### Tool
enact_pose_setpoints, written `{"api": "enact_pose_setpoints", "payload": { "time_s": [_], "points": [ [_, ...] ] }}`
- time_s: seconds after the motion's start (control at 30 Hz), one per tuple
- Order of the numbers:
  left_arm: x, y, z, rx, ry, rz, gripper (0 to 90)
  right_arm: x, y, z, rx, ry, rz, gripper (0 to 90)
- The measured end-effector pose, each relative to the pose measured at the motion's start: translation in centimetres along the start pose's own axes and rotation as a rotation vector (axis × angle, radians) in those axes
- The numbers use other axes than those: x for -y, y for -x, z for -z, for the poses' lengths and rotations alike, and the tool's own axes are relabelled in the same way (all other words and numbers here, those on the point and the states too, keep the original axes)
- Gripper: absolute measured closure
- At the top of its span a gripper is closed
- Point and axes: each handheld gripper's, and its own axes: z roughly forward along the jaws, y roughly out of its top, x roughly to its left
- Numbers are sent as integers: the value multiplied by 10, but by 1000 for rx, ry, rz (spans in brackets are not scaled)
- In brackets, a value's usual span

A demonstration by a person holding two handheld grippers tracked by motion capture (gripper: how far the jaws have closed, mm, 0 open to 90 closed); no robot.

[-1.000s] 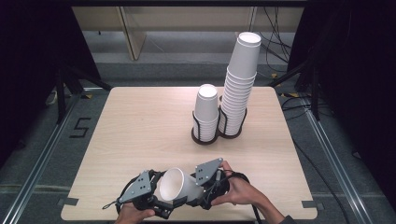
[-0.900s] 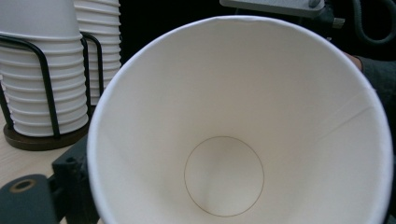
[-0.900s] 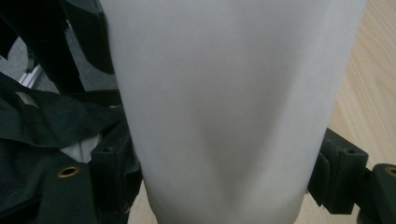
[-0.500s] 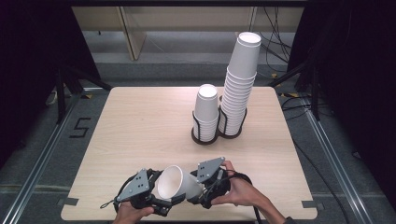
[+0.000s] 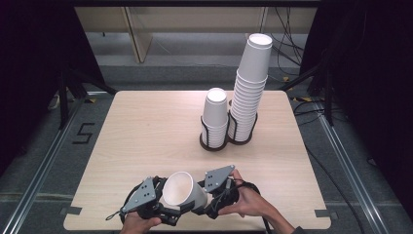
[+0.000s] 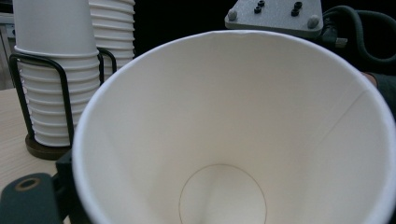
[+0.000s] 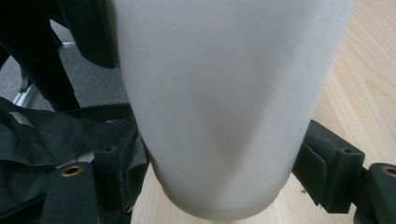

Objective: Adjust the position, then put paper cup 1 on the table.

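1. Paper cup [image 5: 182,192] is held between the two hand-held grippers, near the front edge of the desk [image 5: 146,131]. It is tilted, and its open mouth faces up and toward the left hand-held gripper [image 5: 163,214].
2. The right hand-held gripper [image 5: 207,200] is clenched on the lower part of the cup: in the right gripper view its two black jaws press on both sides of the cup wall [image 7: 224,102], close to the bottom.
3. The left hand-held gripper is at the rim of the cup. In the left gripper view the inside of the cup [image 6: 233,140] covers the jaws, so I cannot tell if they grasp the rim; the jaws have just been opening a little.
4. The person's left hand [image 5: 141,225] and right hand [image 5: 248,204] come in from the front edge of the desk, each around its hand-held gripper.
5. Well apart, at the far right part of the desk, a black wire holder [image 5: 214,141] stands with two stacks of white cups: a short stack [image 5: 215,114] on the left and a tall stack [image 5: 251,87] on the right, just beside each other.
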Motion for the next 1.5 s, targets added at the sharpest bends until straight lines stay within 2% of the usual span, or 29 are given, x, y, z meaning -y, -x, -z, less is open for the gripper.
{"api": "enact_pose_setpoints", "payload": {
  "time_s": [0.1, 0.23, 0.3, 0.43, 0.7, 0.9, 1.07, 1.17, 1.33, 1.37, 1.4, 1.5],
  "points": [
    [0, 0, -1, 10, 8, 16, 92, 2, -1, -5, -6, 9, -2, 257],
    [0, -1, 0, 9, 2, 15, 117, 4, -1, -9, -10, 13, -21, 256],
    [-1, -2, 1, -3, 2, 16, 125, 5, 0, -9, -12, 26, -35, 248],
    [-3, -4, 4, -36, 5, 12, 131, 7, 4, -5, 28, 24, -68, 208],
    [-6, -15, 12, -170, -16, -8, 131, 21, 10, 10, 124, 2, -101, 194],
    [-4, -25, 18, -316, -60, -44, 129, 35, 13, 22, 204, -7, -150, 204],
    [-2, -36, 24, -433, -68, -61, 129, 43, 11, 26, 245, -18, -189, 204],
    [0, -42, 28, -476, -75, -58, 129, 45, 8, 26, 260, -33, -188, 205],
    [1, -50, 32, -527, -80, -50, 128, 48, 5, 29, 269, -22, -201, 204],
    [1, -52, 33, -529, -84, -46, 128, 48, 5, 30, 273, -24, -201, 205],
    [2, -54, 32, -525, -65, -44, 128, 48, 5, 31, 281, -17, -199, 205],
    [2, -57, 31, -550, -82, -50, 127, 50, 4, 35, 290, -13, -213, 205]
  ]
}}
